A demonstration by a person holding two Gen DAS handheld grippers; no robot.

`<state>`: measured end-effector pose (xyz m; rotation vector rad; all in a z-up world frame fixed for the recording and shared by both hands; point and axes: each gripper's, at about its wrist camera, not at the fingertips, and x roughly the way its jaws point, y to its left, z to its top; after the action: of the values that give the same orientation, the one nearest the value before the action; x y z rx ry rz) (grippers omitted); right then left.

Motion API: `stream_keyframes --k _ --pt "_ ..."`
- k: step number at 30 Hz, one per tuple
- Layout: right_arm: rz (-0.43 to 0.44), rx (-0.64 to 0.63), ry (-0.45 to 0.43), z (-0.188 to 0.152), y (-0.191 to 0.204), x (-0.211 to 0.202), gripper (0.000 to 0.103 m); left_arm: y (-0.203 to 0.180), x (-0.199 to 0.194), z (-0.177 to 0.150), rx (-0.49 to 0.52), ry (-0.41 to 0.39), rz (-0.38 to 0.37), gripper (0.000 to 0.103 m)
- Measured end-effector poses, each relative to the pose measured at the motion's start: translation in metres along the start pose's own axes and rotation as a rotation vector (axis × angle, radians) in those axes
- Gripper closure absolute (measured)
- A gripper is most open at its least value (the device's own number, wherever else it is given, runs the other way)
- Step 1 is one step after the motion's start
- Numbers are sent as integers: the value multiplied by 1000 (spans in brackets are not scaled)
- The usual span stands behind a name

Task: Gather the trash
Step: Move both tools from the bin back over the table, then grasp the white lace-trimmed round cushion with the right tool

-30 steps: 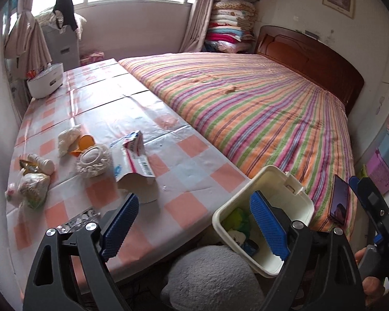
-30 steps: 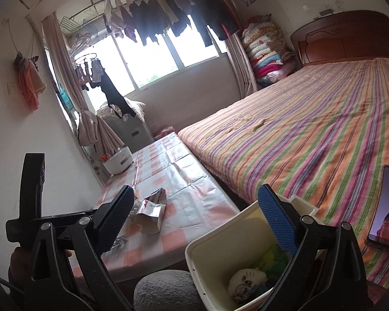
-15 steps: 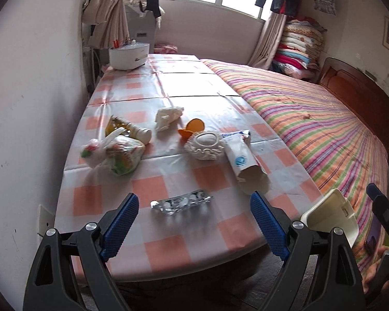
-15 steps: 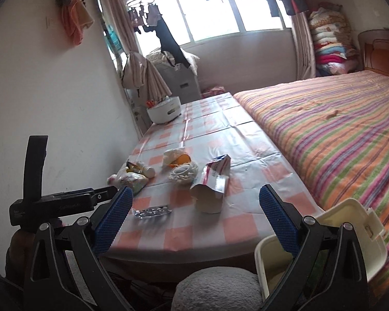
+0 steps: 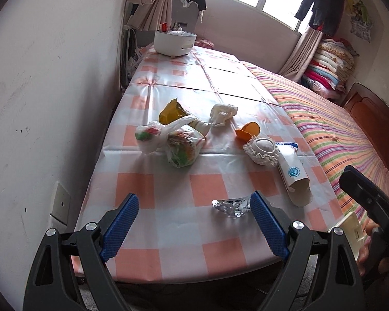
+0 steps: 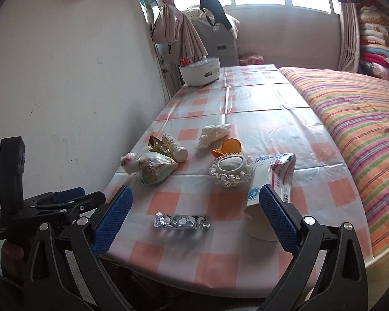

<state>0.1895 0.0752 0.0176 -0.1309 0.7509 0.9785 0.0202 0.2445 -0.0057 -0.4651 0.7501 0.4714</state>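
Trash lies scattered on the checked tablecloth — a flat, emptied blister pack [image 6: 182, 221] nearest the front edge, a torn paper carton [image 6: 271, 181] on its side, a frilly white wrapper [image 6: 232, 168], orange peel [image 6: 229, 146], crumpled tissue [image 6: 214, 132], knotted plastic bags [image 6: 150, 167], and what may be a small bottle [image 6: 175, 150].

Bare checked tablecloth [image 6: 220, 256] along the near edge. Blister pack [image 6: 182, 221] just beyond. Clustered litter farther on. Wall [image 6: 64, 77] left, bed [image 6: 363, 119] right.
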Motion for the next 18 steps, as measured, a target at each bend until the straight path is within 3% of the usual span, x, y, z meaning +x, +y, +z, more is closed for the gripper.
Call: stream_keyframes --k 10,18 --pt "-32 3 111 31 -11 80 6 28 13 8 -52 17 26 18" --pt "-83 25 208 33 -33 130 6 37 23 13 -60 33 34 18"
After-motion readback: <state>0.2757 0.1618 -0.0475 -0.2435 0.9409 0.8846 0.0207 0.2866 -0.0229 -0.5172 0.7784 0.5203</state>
